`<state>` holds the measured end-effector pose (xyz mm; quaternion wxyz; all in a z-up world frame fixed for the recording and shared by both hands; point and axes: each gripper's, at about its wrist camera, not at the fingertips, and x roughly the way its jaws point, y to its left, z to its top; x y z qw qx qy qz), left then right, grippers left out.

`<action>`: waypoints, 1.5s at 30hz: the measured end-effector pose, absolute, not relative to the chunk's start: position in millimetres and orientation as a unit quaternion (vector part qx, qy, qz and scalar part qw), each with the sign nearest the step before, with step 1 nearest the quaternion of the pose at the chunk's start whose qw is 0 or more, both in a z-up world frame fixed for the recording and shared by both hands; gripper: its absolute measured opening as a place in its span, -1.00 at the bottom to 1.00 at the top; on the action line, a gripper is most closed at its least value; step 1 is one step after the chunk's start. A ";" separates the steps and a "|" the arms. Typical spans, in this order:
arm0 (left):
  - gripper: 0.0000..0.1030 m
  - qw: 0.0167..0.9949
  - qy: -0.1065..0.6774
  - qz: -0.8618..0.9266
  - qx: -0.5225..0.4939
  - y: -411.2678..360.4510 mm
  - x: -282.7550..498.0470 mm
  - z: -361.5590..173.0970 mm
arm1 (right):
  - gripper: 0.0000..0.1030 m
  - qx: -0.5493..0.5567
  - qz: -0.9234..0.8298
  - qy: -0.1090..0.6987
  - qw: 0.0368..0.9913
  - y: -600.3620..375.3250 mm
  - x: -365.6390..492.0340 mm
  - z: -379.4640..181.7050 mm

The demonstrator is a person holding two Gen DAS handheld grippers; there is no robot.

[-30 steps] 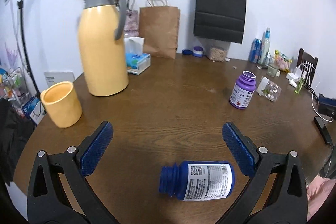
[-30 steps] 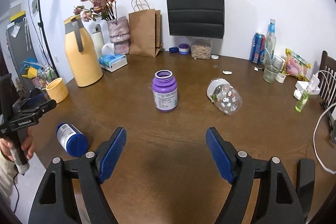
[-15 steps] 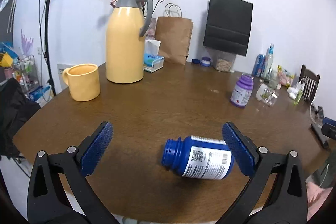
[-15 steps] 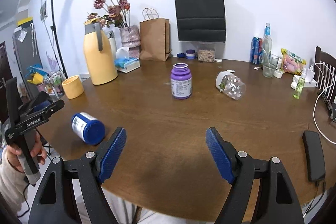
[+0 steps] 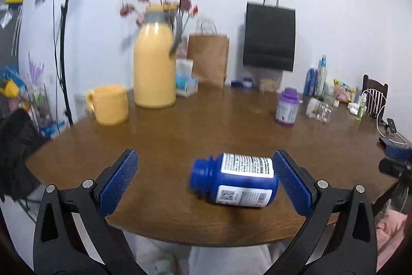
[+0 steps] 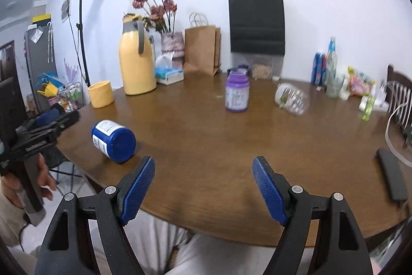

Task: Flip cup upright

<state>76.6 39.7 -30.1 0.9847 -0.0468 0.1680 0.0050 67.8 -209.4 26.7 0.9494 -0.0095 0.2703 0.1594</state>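
A blue bottle [image 5: 239, 182] with a white label lies on its side near the table's front edge, its open neck pointing left. My left gripper [image 5: 205, 155] is open, and the bottle's base lies close by its right finger. My right gripper [image 6: 203, 161] is open over the front edge with nothing between its fingers, and the blue bottle [image 6: 113, 141] lies to its left. A clear jar [image 6: 292, 99] lies tipped on its side at the far right. A purple bottle [image 6: 237, 94] and a yellow mug [image 6: 101, 94] stand upright.
A tall yellow thermos [image 5: 154, 63], a tissue box, a flower vase, and brown and black paper bags stand along the back of the round wooden table [image 6: 206, 135]. Bottles, a glass and snacks crowd the far right. A phone [image 6: 391, 177] lies at the right edge. A hand [image 6: 15, 187] holds the left gripper's handle.
Both grippers have drawn back and dropped toward the table's front edge. The blue bottle now sits higher in the left wrist view, close to the right finger. Nothing was grasped.
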 end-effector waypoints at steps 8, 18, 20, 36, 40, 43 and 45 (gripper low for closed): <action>1.00 0.988 0.145 0.001 -0.052 31.5 86.2 -29.7 | 0.61 -0.017 0.168 0.258 0.951 -198.7 59.6 21.8; 1.00 0.987 0.126 -0.063 -0.074 21.7 107.6 -20.7 | 0.61 -0.012 0.167 0.257 0.952 -199.2 58.8 21.8; 1.00 0.985 0.132 -0.072 -0.080 19.6 111.2 -16.6 | 0.61 -0.014 0.164 0.258 0.952 -200.6 58.8 22.4; 1.00 0.988 0.153 0.007 -0.010 19.4 78.0 -14.1 | 0.61 -0.010 0.149 0.251 0.957 -204.7 51.9 29.0; 1.00 0.990 0.142 -0.011 0.018 10.2 34.2 -12.7 | 0.61 -0.019 0.151 0.231 0.961 -204.7 34.3 37.5; 1.00 0.992 0.120 -0.016 0.045 -0.6 6.8 -15.9 | 0.61 -0.017 0.148 0.216 0.965 -205.8 24.5 42.3; 1.00 0.991 0.113 -0.034 0.056 -7.7 -3.6 -17.9 | 0.61 -0.007 0.144 0.208 0.967 -206.7 21.7 44.1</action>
